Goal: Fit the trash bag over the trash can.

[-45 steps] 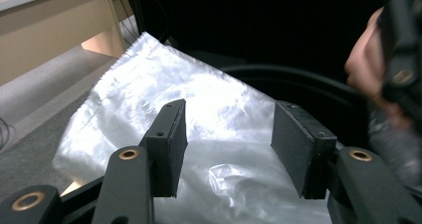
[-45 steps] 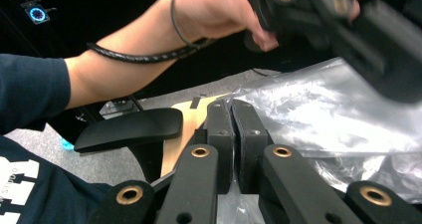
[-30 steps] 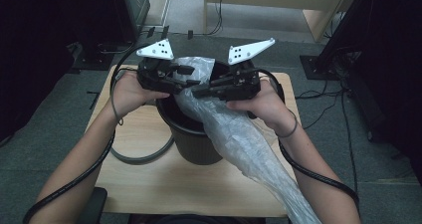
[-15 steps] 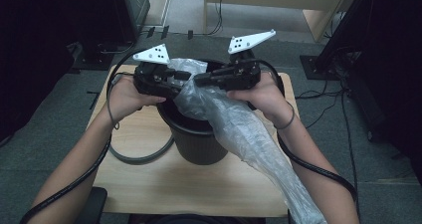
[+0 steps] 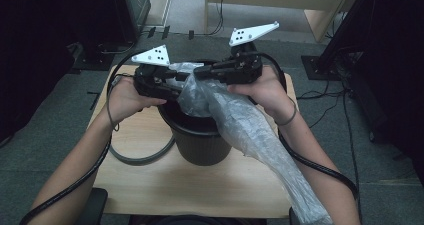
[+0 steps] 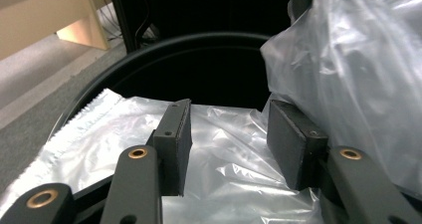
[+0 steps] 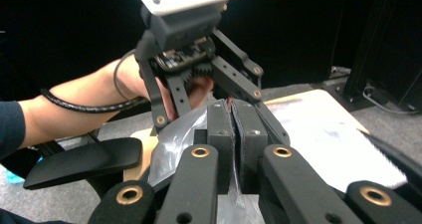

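2 grippers meet over the black bin (image 5: 200,135): right gripper (image 7: 231,122) pinches the clear plastic bag (image 5: 250,130); left gripper (image 6: 229,134) fingers spread over it.

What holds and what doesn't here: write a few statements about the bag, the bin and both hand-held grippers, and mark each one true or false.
1. The right hand-held gripper is clamped on the clear plastic bag. True.
2. The left hand-held gripper is shut tight on the bag. False: its jaws stand apart, with plastic lying beneath them.
3. The black bin lies tipped on its side. False: it stands upright on the wooden table.
4. The bag trails down past the near table edge. True.
5. A grey ring lies on the table beside the bin. True.
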Available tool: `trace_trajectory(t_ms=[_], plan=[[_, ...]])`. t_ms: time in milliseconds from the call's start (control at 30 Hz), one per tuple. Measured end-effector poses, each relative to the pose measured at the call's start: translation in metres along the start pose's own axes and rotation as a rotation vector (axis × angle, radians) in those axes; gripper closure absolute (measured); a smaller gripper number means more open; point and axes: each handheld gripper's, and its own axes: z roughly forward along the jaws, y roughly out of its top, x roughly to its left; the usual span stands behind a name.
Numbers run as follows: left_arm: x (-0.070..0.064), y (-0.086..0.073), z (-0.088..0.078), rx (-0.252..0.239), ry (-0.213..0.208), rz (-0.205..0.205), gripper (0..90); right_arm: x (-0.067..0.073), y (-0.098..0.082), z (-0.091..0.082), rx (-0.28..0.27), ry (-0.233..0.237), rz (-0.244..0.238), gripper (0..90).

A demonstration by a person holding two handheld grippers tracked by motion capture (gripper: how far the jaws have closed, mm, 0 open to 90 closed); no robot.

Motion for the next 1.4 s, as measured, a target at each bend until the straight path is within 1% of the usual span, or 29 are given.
trace_trajectory(t_ms=[100, 200, 233, 267, 400, 433, 467, 500, 567, 600, 667, 700, 833, 867, 900, 933, 967, 1033, 1067, 1133, 1267, 1400], plan=[[-0.003, 0.005, 0.001, -0.01, -0.015, 0.004, 51.8, 0.004, 0.005, -0.003, -0.011, -0.002, -0.011, 88.4], [-0.007, 0.007, 0.002, -0.02, -0.042, 0.009, 51.8, 0.007, 0.008, -0.006, -0.019, 0.005, -0.015, 88.4], [-0.009, 0.008, 0.001, -0.032, -0.063, 0.013, 51.8, 0.007, 0.008, -0.007, -0.026, 0.008, -0.018, 88.4], [-0.01, 0.009, 0.001, -0.037, -0.07, 0.019, 51.6, 0.008, 0.008, -0.007, -0.032, 0.019, -0.013, 88.4], [-0.016, 0.011, 0.003, -0.019, -0.08, 0.043, 50.5, 0.012, 0.01, -0.011, -0.058, 0.033, -0.023, 88.4], [-0.02, 0.012, 0.004, -0.017, -0.081, 0.062, 49.9, 0.012, 0.011, -0.012, -0.062, 0.036, -0.023, 88.4], [-0.022, 0.012, 0.004, -0.016, -0.08, 0.07, 48.8, 0.013, 0.013, -0.014, -0.066, 0.034, -0.027, 88.3], [-0.024, 0.012, 0.005, -0.012, -0.069, 0.093, 48.0, 0.013, 0.013, -0.014, -0.066, 0.032, -0.029, 88.3], [-0.024, 0.011, 0.005, -0.006, -0.047, 0.112, 46.6, 0.013, 0.011, -0.014, -0.054, 0.028, -0.024, 88.2], [-0.022, 0.01, 0.005, -0.003, -0.043, 0.105, 46.1, 0.012, 0.009, -0.013, -0.043, 0.025, -0.02, 88.2], [-0.017, 0.006, 0.004, 0.001, -0.017, 0.093, 45.6, 0.01, 0.004, -0.011, -0.03, 0.022, -0.01, 88.1], [-0.013, 0.003, 0.002, 0.002, 0.007, 0.076, 45.2, 0.009, 0.003, -0.01, -0.024, 0.02, -0.006, 88.0], [0.0, -0.004, -0.007, -0.02, 0.046, 0.023, 44.4, 0.001, -0.008, -0.006, 0.005, -0.002, 0.011, 86.8], [0.002, -0.005, -0.01, -0.025, 0.054, 0.018, 44.3, -0.002, -0.012, -0.005, 0.017, -0.011, 0.016, 84.5], [0.005, -0.006, -0.013, -0.033, 0.063, 0.01, 44.1, -0.004, -0.014, -0.003, 0.02, -0.011, 0.023, 79.8], [0.006, -0.006, -0.015, -0.032, 0.07, 0.009, 43.5, -0.006, -0.016, -0.002, 0.02, -0.011, 0.027, 69.8], [0.007, -0.007, -0.017, -0.036, 0.079, 0.008, 43.1, -0.007, -0.017, -0.001, 0.016, -0.021, 0.029, 64.9], [0.008, -0.007, -0.02, -0.047, 0.083, 0.002, 42.3, -0.009, -0.017, -0.002, 0.002, -0.033, 0.047, 56.3], [0.008, -0.006, -0.021, -0.055, 0.084, 0.001, 41.6, -0.009, -0.015, -0.004, -0.014, -0.042, 0.049, 50.4], [0.007, -0.006, -0.022, -0.06, 0.08, 0.003, 41.3, -0.007, -0.011, -0.008, -0.039, -0.072, 0.035, 43.4], [0.003, -0.006, -0.019, -0.061, 0.066, 0.017, 40.0, -0.003, -0.005, -0.02, -0.061, -0.11, 0.003, 41.2], [0.0, -0.006, -0.016, -0.06, 0.049, 0.02, 39.7, -0.002, -0.003, -0.032, -0.069, -0.144, -0.013, 41.6]])
